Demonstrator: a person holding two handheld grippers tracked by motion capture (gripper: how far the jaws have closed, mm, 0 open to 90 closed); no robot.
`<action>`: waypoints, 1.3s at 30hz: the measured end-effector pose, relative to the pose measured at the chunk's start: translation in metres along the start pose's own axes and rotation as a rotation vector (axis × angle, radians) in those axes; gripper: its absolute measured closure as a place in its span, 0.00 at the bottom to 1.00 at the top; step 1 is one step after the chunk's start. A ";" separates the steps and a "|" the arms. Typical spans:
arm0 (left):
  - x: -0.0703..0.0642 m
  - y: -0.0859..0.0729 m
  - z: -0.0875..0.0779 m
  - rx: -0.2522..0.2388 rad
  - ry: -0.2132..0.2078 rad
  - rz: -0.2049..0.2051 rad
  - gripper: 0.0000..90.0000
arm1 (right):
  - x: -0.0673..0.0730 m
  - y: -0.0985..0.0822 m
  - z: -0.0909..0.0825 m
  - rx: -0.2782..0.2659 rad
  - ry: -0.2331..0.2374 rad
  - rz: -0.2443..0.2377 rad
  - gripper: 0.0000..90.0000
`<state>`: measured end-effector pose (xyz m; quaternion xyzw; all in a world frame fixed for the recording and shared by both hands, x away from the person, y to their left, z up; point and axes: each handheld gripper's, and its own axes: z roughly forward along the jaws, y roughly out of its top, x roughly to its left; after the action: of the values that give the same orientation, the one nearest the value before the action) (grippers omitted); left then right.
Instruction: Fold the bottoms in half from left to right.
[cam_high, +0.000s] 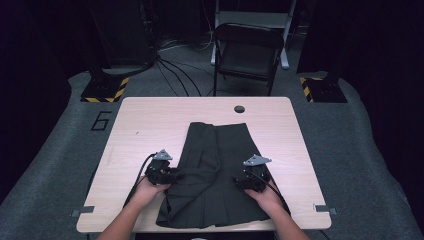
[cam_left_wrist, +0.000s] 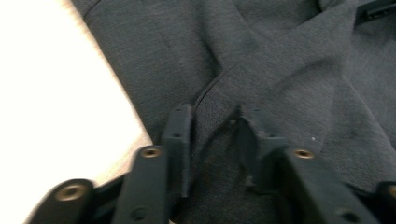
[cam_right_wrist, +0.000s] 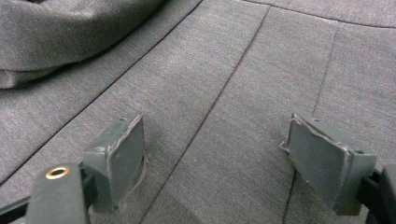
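A dark grey pleated skirt (cam_high: 215, 165) lies flat on the light wooden table (cam_high: 145, 125), its hem toward the near edge. My left gripper (cam_high: 172, 176) sits at the skirt's left edge. In the left gripper view its jaws (cam_left_wrist: 212, 119) stand close together with a raised fold of the skirt (cam_left_wrist: 280, 70) pinched between the pads. My right gripper (cam_high: 240, 179) rests on the skirt's right half. In the right gripper view it (cam_right_wrist: 215, 140) is open wide, both pads low on the flat cloth (cam_right_wrist: 210, 70), with a pleat seam running between them.
A bunched fold of cloth (cam_right_wrist: 70, 32) lies at the upper left of the right gripper view. Bare tabletop (cam_left_wrist: 56, 93) shows left of the skirt. A cable hole (cam_high: 239, 108) is near the table's far edge. A folding chair (cam_high: 247, 50) stands behind the table.
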<state>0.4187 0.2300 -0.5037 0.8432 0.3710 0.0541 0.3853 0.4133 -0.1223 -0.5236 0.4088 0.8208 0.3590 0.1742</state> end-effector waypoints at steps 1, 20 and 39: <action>-0.001 0.000 -0.001 0.001 0.003 0.012 0.86 | 0.000 0.000 0.000 0.001 0.000 0.000 0.21; -0.054 0.023 -0.023 -0.075 -0.127 0.119 0.98 | -0.001 0.006 -0.005 0.048 0.005 -0.005 0.29; -0.128 0.048 -0.012 -0.070 -0.262 0.215 0.66 | 0.020 0.030 -0.033 -0.054 0.108 -0.009 0.31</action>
<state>0.3500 0.1310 -0.4369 0.8639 0.2230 -0.0024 0.4516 0.3987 -0.1084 -0.4790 0.3801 0.8210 0.4016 0.1421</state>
